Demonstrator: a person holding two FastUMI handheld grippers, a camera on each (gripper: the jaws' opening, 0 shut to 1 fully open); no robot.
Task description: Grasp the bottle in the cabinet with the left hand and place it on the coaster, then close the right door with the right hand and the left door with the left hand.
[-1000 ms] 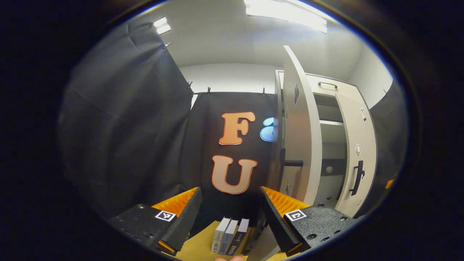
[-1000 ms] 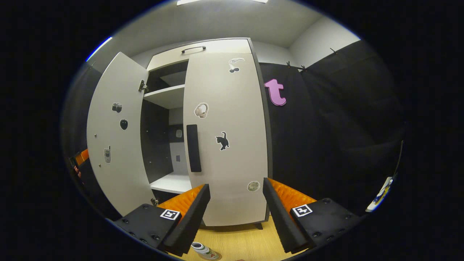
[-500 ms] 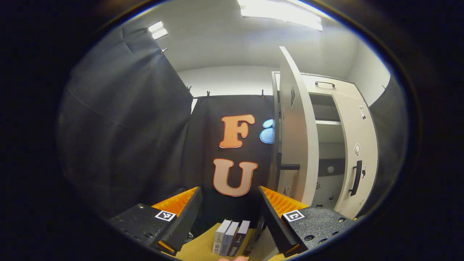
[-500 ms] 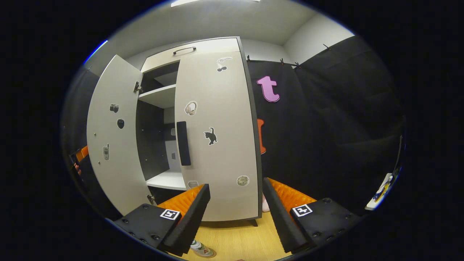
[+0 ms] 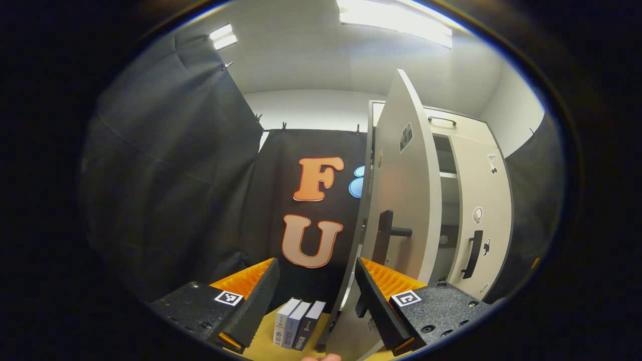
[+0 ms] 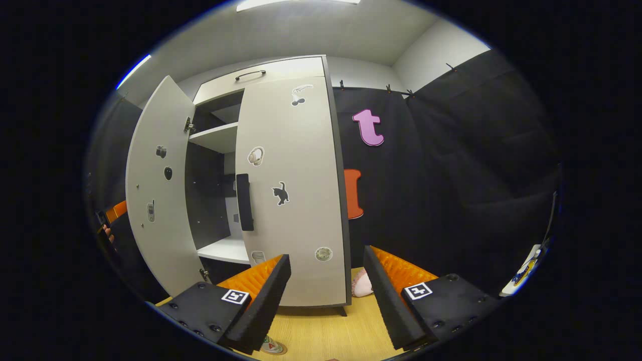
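Observation:
In the right gripper view the white cabinet's right door (image 6: 296, 200), with its black handle (image 6: 244, 201), lies flush against the cabinet. The left door (image 6: 158, 200) stands swung out. The bottle (image 6: 271, 345) peeks out at the bottom edge on the wooden table, below my open, empty right gripper (image 6: 326, 296). In the left gripper view the left door (image 5: 406, 200) is seen almost edge-on, its handle (image 5: 383, 236) facing me. My left gripper (image 5: 313, 301) is open and empty, its right finger (image 5: 373, 303) close against that door's outer face.
Three small books (image 5: 298, 326) stand on the wooden table (image 6: 326, 331) below the left gripper. A pink object (image 6: 361, 283) lies right of the cabinet foot. Black cloth walls surround the booth. A hand with the other gripper (image 6: 110, 225) shows behind the left door.
The left door has swung a little toward the cabinet, showing more of its outer face and handle. The right gripper view has drifted right and back; the bottle slid toward the bottom edge.

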